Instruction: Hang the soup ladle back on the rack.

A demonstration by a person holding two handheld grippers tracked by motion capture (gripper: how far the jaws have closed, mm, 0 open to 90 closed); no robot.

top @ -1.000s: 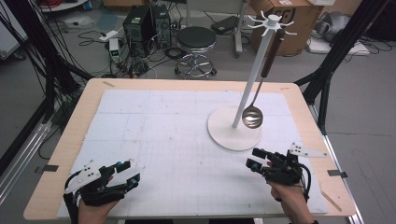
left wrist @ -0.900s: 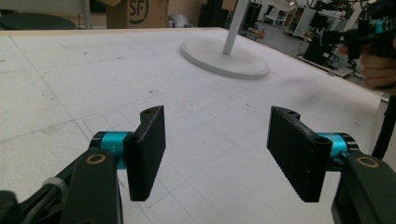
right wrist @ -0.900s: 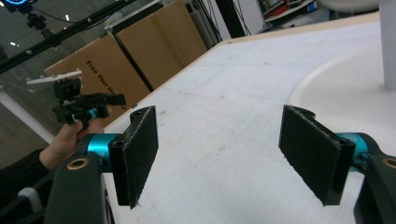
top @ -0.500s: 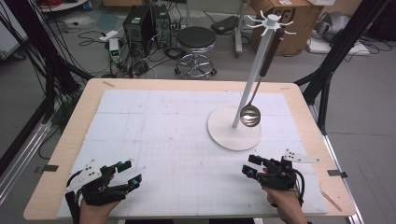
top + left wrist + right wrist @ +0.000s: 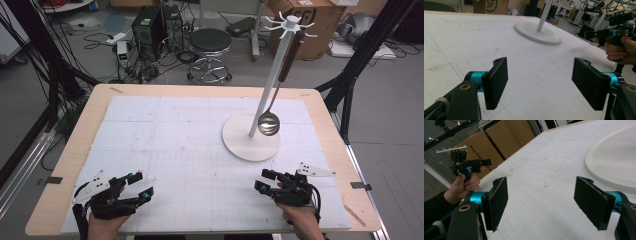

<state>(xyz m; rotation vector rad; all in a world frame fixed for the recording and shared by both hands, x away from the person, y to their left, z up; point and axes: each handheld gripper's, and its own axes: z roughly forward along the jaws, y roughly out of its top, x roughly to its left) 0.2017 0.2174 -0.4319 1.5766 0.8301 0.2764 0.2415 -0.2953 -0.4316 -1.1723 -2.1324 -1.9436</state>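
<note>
In the high view, a white stand (image 5: 252, 142) with a round base and a tall pole is seen on the far right part of the white mat (image 5: 200, 150) that covers the table (image 5: 80, 130). A ladle (image 5: 269, 122) is hung from a hook at the top of the stand, with its bowl just above the base. The left gripper (image 5: 142, 186) is held near the front left corner of the mat, well apart from the stand, with its jaws spread and nothing between them. The right gripper (image 5: 262, 180) is held near the front edge, just in front of the stand's base, jaws also spread and empty.

In the left gripper view, the left gripper (image 5: 540, 80) is seen released, its two black pads wide apart over bare mat. The stand's base (image 5: 537, 32) lies beyond them, and the right gripper (image 5: 599, 35) is seen in a hand (image 5: 621, 50) to the right of the base.

In the right gripper view, the right gripper (image 5: 540, 200) is likewise released and empty. The base (image 5: 614, 162) is seen just beyond the right pad, and the left gripper (image 5: 487, 163) is gripped in a hand (image 5: 465, 183) far to the left of it.
</note>
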